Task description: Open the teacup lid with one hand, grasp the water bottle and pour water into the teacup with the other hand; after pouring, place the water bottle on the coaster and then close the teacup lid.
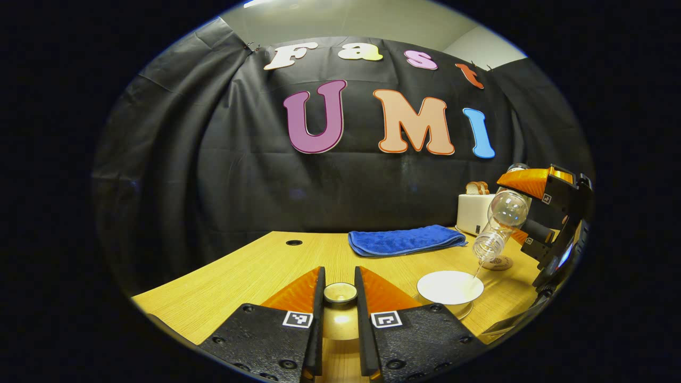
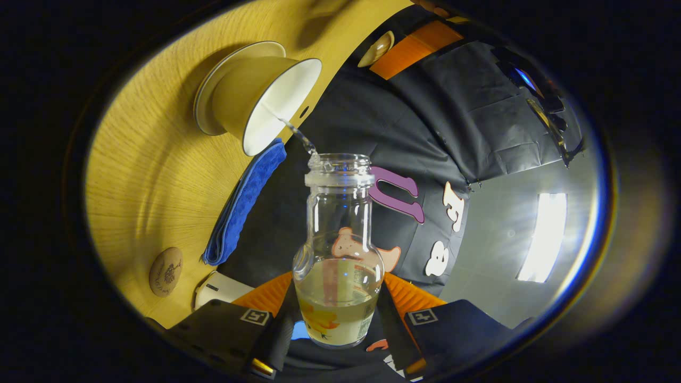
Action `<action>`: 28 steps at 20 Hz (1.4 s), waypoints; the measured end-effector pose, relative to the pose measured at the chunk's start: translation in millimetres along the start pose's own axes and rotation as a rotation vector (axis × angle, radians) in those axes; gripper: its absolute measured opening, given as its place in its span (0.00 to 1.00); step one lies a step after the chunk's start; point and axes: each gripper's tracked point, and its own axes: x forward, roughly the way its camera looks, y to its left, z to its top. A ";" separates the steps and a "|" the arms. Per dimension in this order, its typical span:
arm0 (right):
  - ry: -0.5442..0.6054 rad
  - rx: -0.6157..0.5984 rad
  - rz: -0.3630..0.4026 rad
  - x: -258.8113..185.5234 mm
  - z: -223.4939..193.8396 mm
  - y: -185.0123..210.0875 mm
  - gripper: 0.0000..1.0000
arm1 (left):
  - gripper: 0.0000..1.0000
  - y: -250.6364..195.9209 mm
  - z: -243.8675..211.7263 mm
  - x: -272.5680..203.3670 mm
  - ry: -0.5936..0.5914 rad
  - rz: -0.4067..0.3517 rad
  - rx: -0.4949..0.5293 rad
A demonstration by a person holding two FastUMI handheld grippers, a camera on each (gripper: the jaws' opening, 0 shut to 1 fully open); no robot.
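Note:
My left gripper point(image 1: 339, 279) is shut on the beige teacup lid point(image 1: 340, 293), held above the table to the left of the cup. The open teacup point(image 1: 449, 287) shows its white inside and stands on a saucer. My right gripper point(image 2: 338, 291) is shut on the clear water bottle point(image 2: 338, 239), which is tilted mouth-down. A thin stream of water point(image 2: 300, 138) runs from its mouth into the teacup point(image 2: 276, 101). Some water is left in the bottle. The left gripper view shows the tilted bottle point(image 1: 500, 226) above the cup's right rim. The round coaster point(image 1: 500, 262) lies just behind the cup.
A folded blue towel point(image 1: 404, 239) lies at the back of the wooden table point(image 1: 255, 276). A white toaster point(image 1: 475, 213) with bread stands at the back right. A cable hole point(image 1: 293, 242) is at the back left. The coaster point(image 2: 165, 271) sits between towel point(image 2: 245, 202) and toaster point(image 2: 218, 290).

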 end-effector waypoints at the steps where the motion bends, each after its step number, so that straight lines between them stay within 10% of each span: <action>1: -0.001 -0.005 -0.010 0.9 -0.6 -1.5 0.78 | 0.25 0.0 -0.5 -0.4 0.000 0.000 0.000; 11: -0.008 0.035 0.037 1.0 0.2 8.7 0.78 | 0.25 0.1 -0.9 -0.1 -0.001 0.000 0.000; 21: 0.116 0.907 0.413 -19.5 13.1 74.8 0.83 | 0.25 0.0 -0.6 0.0 -0.001 0.001 0.000; 28: 0.184 1.423 0.428 -14.3 -11.0 70.1 0.82 | 0.25 -0.1 -0.4 0.4 -0.001 0.001 0.000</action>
